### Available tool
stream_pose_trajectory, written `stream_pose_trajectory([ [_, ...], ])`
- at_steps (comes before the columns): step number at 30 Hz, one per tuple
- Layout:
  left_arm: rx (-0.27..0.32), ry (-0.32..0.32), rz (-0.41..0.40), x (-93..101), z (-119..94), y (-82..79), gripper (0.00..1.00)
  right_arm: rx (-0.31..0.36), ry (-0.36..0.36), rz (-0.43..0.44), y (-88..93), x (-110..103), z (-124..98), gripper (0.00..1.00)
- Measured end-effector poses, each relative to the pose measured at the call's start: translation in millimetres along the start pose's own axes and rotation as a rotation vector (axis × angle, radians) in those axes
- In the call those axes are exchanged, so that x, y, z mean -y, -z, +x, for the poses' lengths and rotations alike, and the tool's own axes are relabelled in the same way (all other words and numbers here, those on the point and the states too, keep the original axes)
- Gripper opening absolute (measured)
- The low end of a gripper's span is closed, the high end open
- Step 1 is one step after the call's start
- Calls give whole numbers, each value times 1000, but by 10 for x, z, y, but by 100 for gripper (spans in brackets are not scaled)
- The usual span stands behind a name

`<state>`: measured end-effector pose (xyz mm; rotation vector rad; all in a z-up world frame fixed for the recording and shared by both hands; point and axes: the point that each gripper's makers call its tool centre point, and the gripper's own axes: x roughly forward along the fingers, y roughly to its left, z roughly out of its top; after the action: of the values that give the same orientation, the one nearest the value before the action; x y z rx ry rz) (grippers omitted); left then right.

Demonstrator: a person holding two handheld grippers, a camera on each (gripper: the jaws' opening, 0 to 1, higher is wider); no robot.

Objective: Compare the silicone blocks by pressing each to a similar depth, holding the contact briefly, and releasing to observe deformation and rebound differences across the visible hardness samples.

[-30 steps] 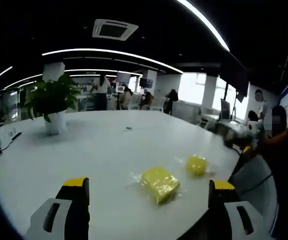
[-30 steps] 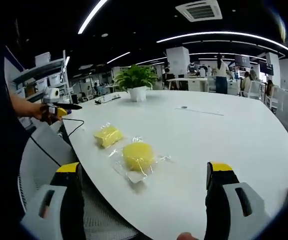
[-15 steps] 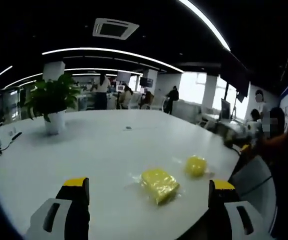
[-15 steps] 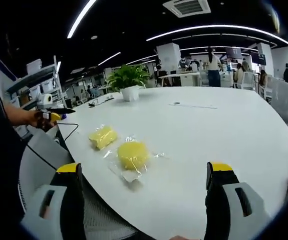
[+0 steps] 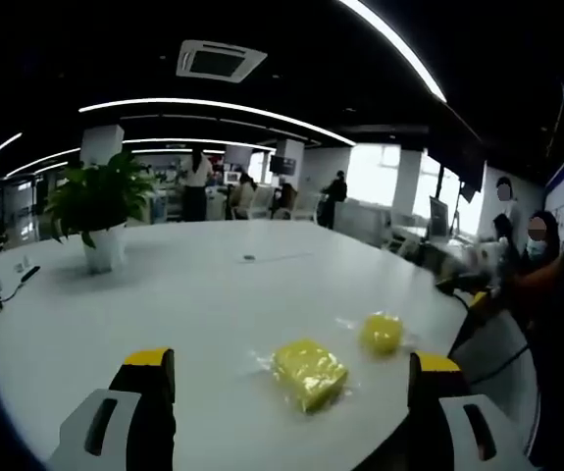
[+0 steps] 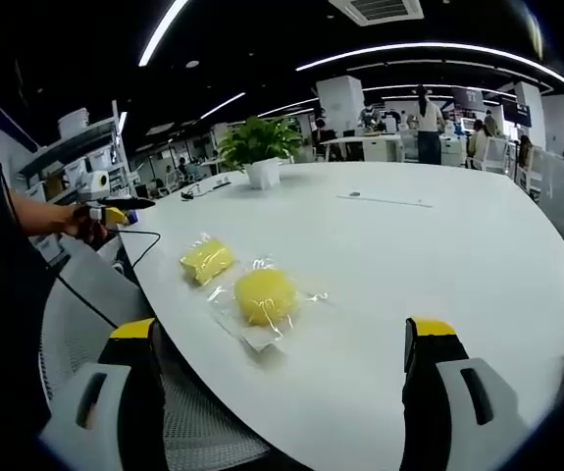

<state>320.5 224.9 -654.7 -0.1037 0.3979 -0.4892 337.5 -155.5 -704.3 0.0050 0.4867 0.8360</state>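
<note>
Silicone blocks, two of them, lie near the edge of a large white table (image 5: pixel 164 294), each sealed in a clear plastic wrapper. In the left gripper view the square yellow block (image 5: pixel 308 372) sits nearer, a flat slab with rounded corners, and the round yellow block (image 5: pixel 383 333) lies just beyond it to the right, apart from it. In the right gripper view the order swaps: the round block (image 6: pixel 265 295) is nearer, dome-like, with crumpled wrapper spreading around it, and the square block (image 6: pixel 207 261) lies just past it to the left.

The left gripper (image 5: pixel 291 392) has its jaws spread wide and grasping nothing, held above the table short of the blocks. The right gripper (image 6: pixel 291 392) is likewise released, its jaws wide apart and clear of the blocks.

A potted plant (image 5: pixel 97 211) stands far across the table.

Against half a second ago, the blocks lie as they did on the table; both views have shifted only slightly, and both grippers keep their jaws apart.
</note>
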Motion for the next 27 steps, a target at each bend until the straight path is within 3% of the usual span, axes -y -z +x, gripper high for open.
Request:
stream_pose_trajectory([
  [3, -7, -7, 17, -7, 11, 31, 100, -33, 64, -11, 17, 67, -31, 97],
  [4, 2, -5, 34, 2, 13, 23, 100, -23, 42, -7, -11, 24, -19, 97],
  [7, -1, 11, 13, 31, 16, 34, 100, -26, 63, -17, -30, 36, -44, 97],
  [11, -47, -17, 20, -42, 20, 153, 100, -41, 78, -32, 7, 42, -53, 97],
  [20, -5, -17, 8, -74, 14, 104, 100, 3, 91, -6, -46, 37, -51, 96],
  [27, -39, -54, -22, -134, 4, 151, 100, 13, 108, 26, -43, 93, -6, 97],
])
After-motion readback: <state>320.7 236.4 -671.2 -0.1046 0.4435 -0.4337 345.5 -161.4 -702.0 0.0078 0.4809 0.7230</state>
